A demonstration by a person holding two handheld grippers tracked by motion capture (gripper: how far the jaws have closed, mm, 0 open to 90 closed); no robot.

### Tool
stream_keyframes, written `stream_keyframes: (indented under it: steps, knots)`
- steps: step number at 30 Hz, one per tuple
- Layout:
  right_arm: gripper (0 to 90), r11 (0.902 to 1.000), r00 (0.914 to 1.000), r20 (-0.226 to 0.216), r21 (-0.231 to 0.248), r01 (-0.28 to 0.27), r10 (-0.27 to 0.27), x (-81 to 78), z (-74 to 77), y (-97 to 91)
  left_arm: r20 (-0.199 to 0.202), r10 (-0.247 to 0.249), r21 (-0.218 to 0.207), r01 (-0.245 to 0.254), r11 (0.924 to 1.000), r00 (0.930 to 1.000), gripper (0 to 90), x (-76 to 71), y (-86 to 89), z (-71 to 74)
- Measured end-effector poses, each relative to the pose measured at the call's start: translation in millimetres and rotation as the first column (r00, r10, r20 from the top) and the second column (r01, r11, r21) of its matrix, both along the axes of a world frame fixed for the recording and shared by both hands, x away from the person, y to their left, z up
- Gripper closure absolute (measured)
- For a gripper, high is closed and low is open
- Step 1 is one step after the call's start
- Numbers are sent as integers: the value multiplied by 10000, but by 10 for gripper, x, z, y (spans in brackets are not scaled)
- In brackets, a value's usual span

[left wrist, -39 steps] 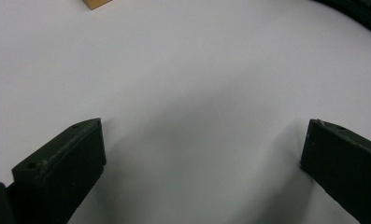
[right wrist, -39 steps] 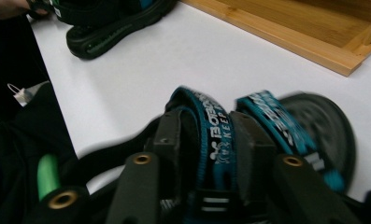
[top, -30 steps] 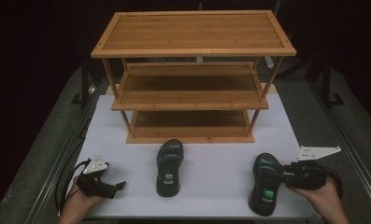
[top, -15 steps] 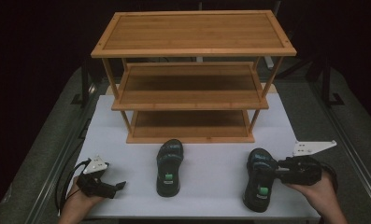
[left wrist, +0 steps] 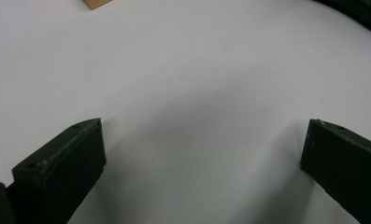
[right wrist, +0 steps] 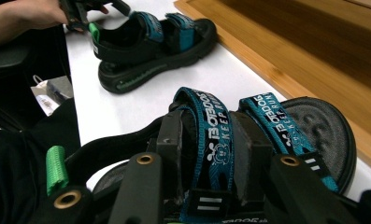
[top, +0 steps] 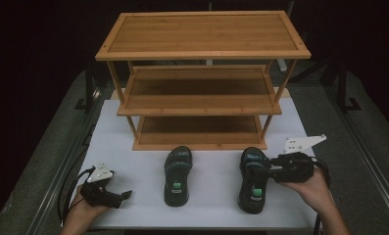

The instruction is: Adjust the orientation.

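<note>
sandal strap (right wrist: 219, 128): "KEEP RUN" | other lettering beside it: not clearly readable

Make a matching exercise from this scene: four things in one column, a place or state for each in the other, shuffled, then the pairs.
1. right gripper
2. left gripper
3. middle sandal
4. rack

a. stands at the far side of the mat
b. lies free on the mat, nothing touching it
c. open, nothing between the jaws
d. shut on the strap of the right sandal

Pairs: 1-d, 2-c, 3-b, 4-a
</note>
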State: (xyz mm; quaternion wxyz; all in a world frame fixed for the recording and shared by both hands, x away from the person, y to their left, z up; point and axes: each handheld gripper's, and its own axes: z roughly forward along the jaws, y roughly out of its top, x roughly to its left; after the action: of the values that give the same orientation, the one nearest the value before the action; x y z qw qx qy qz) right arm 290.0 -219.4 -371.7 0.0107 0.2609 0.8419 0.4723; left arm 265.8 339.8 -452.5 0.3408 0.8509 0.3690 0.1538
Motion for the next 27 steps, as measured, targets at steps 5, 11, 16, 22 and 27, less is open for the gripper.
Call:
stream_keyframes:
  steps: [5,11,16,22,27]
  knots:
    - [669,9992,9992,66,59,-388,387,120,12,226,1,2,-2,-2,10000,10000,0,0,0,0]
    - [670,9968,9968,25,89,-800,800,260,9,500,-2,7,-9,-7,10000,10000,0,-1,0,0]
    - [669,9934,9935,11,115,-1138,1138,363,-11,705,1,1,-6,-1,10000,10000,0,0,0,0]
    - [669,9889,9890,-92,187,-1475,1477,456,-57,914,8,30,-32,-30,10000,10000,0,0,-1,-2]
    - [669,9841,9840,-205,158,-1767,1770,515,-131,1075,4,35,-35,-35,10000,10000,0,-1,-2,-2]
